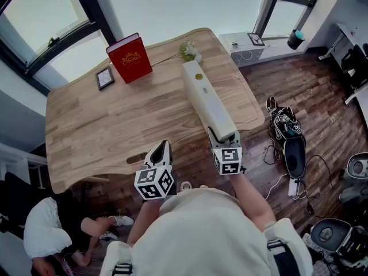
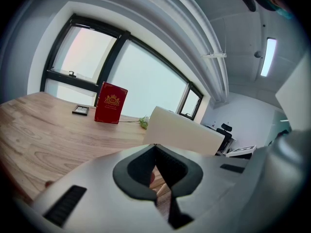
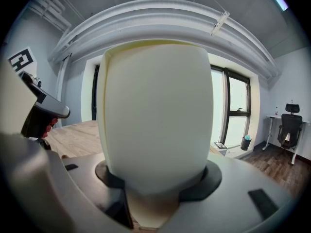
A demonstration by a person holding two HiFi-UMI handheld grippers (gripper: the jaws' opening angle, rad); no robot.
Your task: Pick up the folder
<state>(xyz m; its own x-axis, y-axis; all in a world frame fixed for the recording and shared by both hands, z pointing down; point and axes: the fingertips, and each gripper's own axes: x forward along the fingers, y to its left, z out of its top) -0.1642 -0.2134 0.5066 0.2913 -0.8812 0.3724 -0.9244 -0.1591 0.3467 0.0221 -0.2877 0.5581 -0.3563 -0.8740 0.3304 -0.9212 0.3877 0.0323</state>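
The folder (image 1: 207, 99) is a long cream box file, and it stretches from my right gripper (image 1: 223, 135) out over the right part of the wooden table (image 1: 103, 131). That gripper is shut on the folder's near end, which fills the right gripper view (image 3: 155, 120). My left gripper (image 1: 163, 150) hovers at the table's front edge, left of the folder and apart from it. Its jaws meet at the tips with nothing between them (image 2: 154, 147). In the left gripper view the folder (image 2: 184, 132) shows just beyond the jaws.
A red book (image 1: 130, 57) stands at the table's far side beside a small picture frame (image 1: 104, 77) and a sprig of flowers (image 1: 190, 50). A person sits on the floor at lower left (image 1: 46, 229). Bags and cables (image 1: 284, 128) lie right of the table.
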